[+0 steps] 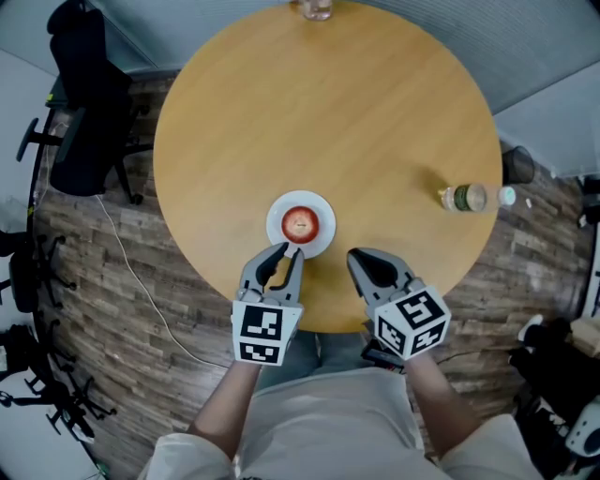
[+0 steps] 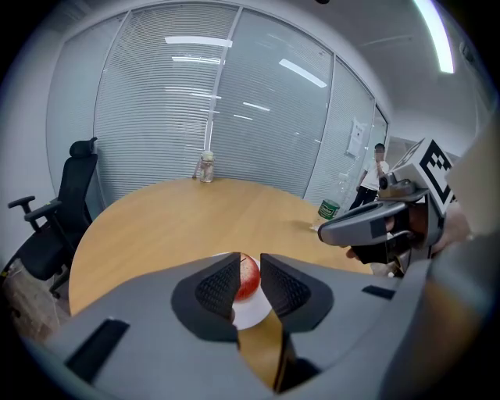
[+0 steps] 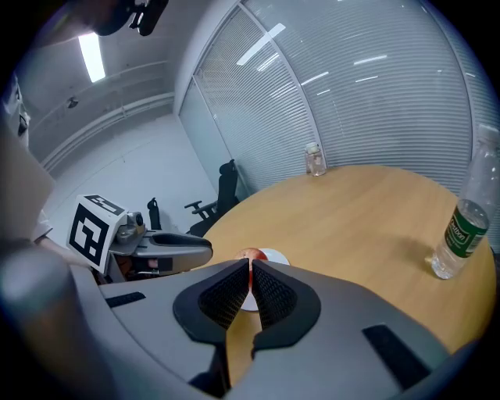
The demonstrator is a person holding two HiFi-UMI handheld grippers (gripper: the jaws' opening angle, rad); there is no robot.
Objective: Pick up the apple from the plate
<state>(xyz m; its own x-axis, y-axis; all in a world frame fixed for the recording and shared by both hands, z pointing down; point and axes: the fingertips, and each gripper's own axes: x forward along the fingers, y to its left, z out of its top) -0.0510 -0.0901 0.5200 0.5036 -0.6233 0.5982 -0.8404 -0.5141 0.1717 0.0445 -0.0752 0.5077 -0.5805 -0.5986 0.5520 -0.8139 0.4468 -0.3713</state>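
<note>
**Both claws hovering at the plate, apple not grabbed yet**

Starting on the left: the left gripper [image 1: 290, 249] is hanging just short of the plate [image 1: 322, 206], tilting down and forward over the near edge of the round table [image 1: 328, 112]. Its jaws are sitting a little apart with nothing between them. In its own view the apple [image 1: 299, 223] is showing through that gap, just ahead of the tips and sitting in the middle of the plate. The pads aren't touching it. The left forearm [image 1: 220, 408] is reaching up from the bottom of the head view, and the hand itself is hiding under the marker cube.

The right gripper [image 1: 356, 255] is pointing down at about the same slant, just beside its neighbour and off to the right of the plate. Its jaws are closed up with nothing in them. Only a thin red sliver of apple is peeking past the tips in its view, ahead and slightly left. That hand is hiding behind its cube too.

Further right, well away from both claws, a plastic bottle [image 1: 466, 198] is standing near the table rim. Far ahead of the claws, a glass jar [image 1: 316, 7] is getting cut off by the top of the head view, so I can't really tell what's in it.
</note>
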